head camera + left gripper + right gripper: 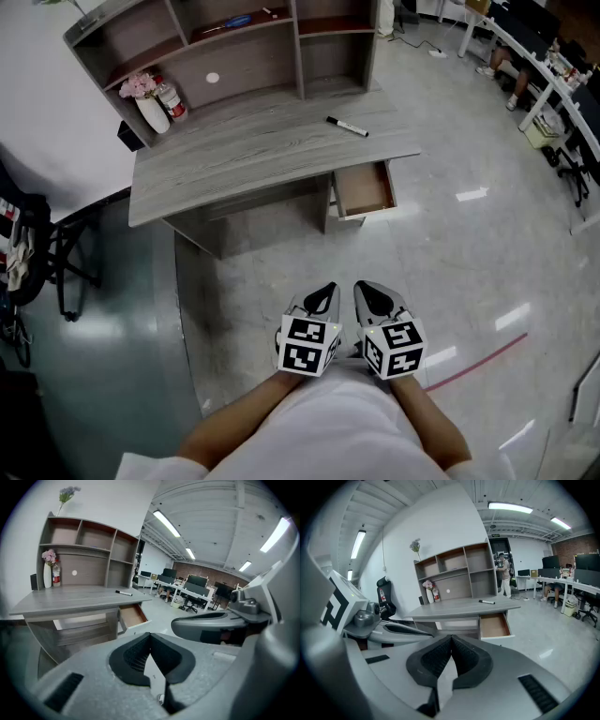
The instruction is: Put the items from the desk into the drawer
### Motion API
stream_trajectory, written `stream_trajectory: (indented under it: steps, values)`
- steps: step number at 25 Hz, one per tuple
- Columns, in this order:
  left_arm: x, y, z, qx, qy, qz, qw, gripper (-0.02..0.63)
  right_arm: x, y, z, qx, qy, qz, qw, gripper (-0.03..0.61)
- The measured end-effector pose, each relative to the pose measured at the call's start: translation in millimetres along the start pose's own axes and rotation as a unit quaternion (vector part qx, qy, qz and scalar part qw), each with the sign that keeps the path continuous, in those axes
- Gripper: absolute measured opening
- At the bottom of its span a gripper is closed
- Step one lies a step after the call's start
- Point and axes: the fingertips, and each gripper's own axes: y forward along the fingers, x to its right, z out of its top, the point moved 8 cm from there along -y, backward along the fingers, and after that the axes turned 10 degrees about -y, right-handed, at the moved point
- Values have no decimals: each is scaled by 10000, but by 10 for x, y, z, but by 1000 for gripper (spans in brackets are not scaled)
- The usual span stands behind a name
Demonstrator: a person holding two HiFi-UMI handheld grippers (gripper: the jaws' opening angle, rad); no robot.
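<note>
A black marker pen (347, 126) lies on the right part of the grey wooden desk (234, 155); it also shows on the desktop as the marker (123, 593) and the marker (486, 602). Under the desk's right end a brown drawer (364, 189) stands pulled out, empty inside, seen too as the drawer (133, 615) and the drawer (494, 625). My left gripper (324, 292) and right gripper (367, 291) are held side by side close to my body, well back from the desk. Both are shut with nothing between their jaws.
A hutch with shelves (234, 47) stands at the desk's back, with a white vase of pink flowers (148, 103) and a red bottle (172, 101) at its left. A black stand (42, 253) is at the left. Office desks and seated people (525, 66) are far right.
</note>
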Motion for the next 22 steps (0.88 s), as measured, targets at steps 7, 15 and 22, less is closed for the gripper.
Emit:
stream_trajectory:
  steps: [7, 15, 22]
  values:
    - [-86, -104, -5, 2, 9, -35, 10000, 2, -84, 15, -3, -33, 150, -84, 9998, 2]
    - [-164, -174, -3, 74, -51, 32, 10000, 2, -55, 49, 34, -13, 190, -157, 9997, 2]
    - [-262, -100, 61, 87, -65, 129, 9999, 2, 1, 201, 65, -11, 162, -118, 9998, 2]
